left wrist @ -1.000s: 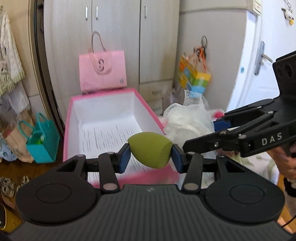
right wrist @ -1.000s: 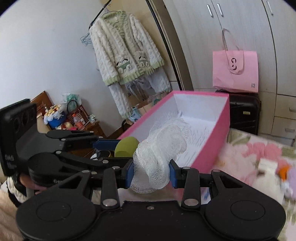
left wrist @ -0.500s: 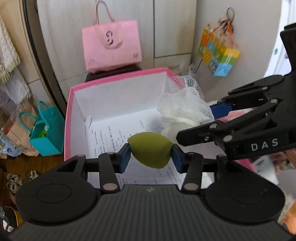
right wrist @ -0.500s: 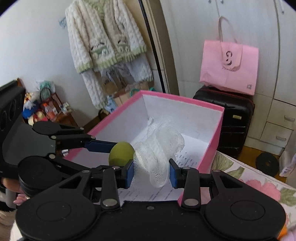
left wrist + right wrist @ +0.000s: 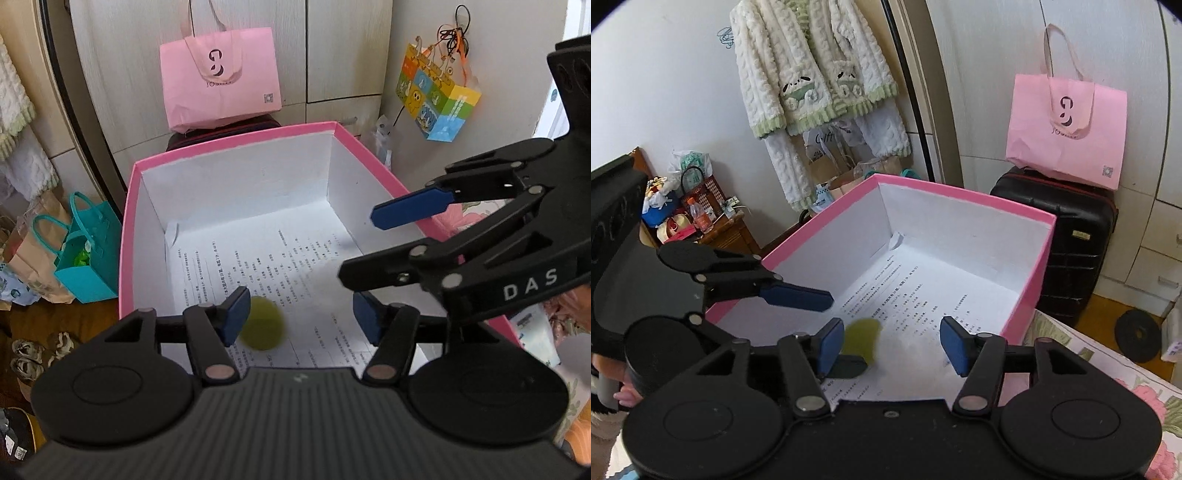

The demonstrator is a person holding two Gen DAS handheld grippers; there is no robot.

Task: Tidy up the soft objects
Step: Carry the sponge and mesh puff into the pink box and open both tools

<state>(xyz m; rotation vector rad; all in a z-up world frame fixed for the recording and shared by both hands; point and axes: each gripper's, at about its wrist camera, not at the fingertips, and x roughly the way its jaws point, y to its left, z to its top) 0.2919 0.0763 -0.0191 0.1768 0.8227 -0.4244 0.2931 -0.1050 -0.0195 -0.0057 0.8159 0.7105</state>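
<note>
Pink box (image 5: 236,146) holds blurred green sponge (image 5: 263,324).

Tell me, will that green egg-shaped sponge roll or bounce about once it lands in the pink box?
Probably soft and light: the green sponge looks like matte foam. Its rounded shape may roll a little on the printed paper. The pink box has tall walls that should contain it.
</note>
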